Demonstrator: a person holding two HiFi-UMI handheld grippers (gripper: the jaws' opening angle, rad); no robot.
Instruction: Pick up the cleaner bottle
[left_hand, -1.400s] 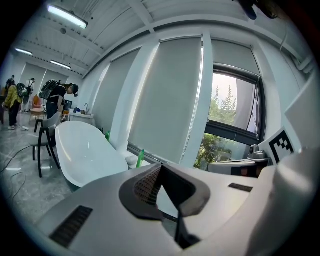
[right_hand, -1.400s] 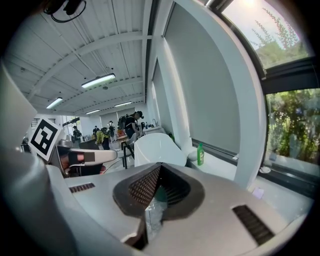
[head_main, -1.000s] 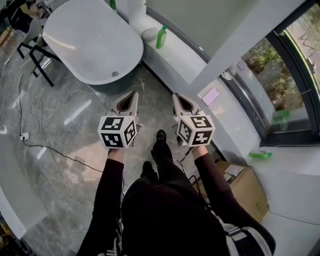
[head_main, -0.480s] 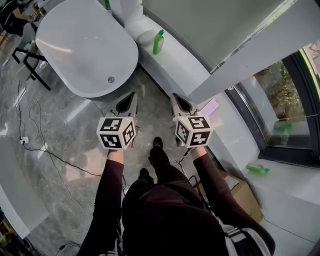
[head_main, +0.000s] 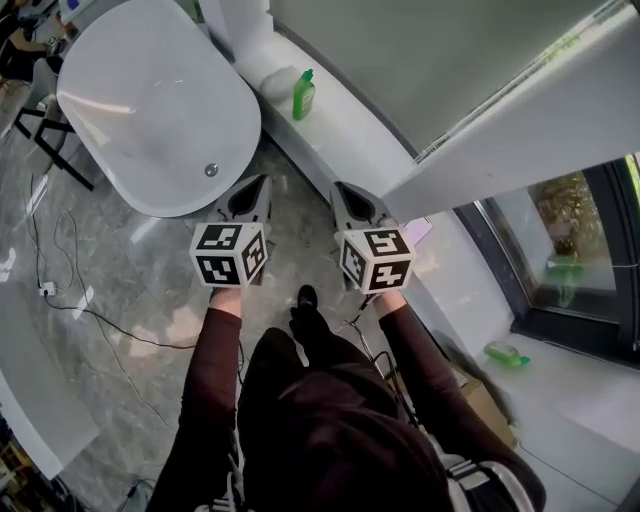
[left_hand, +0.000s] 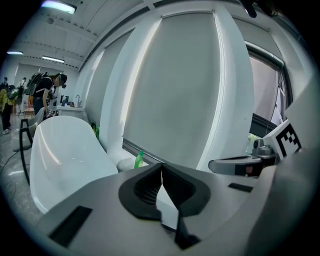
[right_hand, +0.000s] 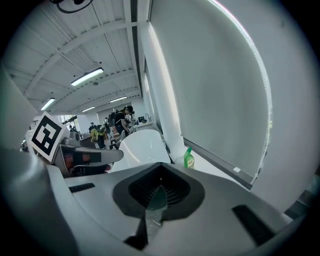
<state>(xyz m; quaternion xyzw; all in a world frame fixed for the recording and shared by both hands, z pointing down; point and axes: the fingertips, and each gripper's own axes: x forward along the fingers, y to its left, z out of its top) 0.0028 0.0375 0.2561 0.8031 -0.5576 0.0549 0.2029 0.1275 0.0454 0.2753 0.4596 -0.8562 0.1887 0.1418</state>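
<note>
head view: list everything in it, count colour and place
bathtub: 1, white, upper left
cleaner bottle: 1, green, upright on the white ledge beside the tub
second bottle: 1, green, lying on the white surface at lower right
cardboard box: 1, brown, lower right
cable: 1 seen, black, across the grey floor at left
left gripper: 1, grey with a marker cube, shut, empty
right gripper: 1, grey with a marker cube, shut, empty

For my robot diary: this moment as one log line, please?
left gripper: shut, empty | right gripper: shut, empty | cleaner bottle: upright on white ledge, untouched
</note>
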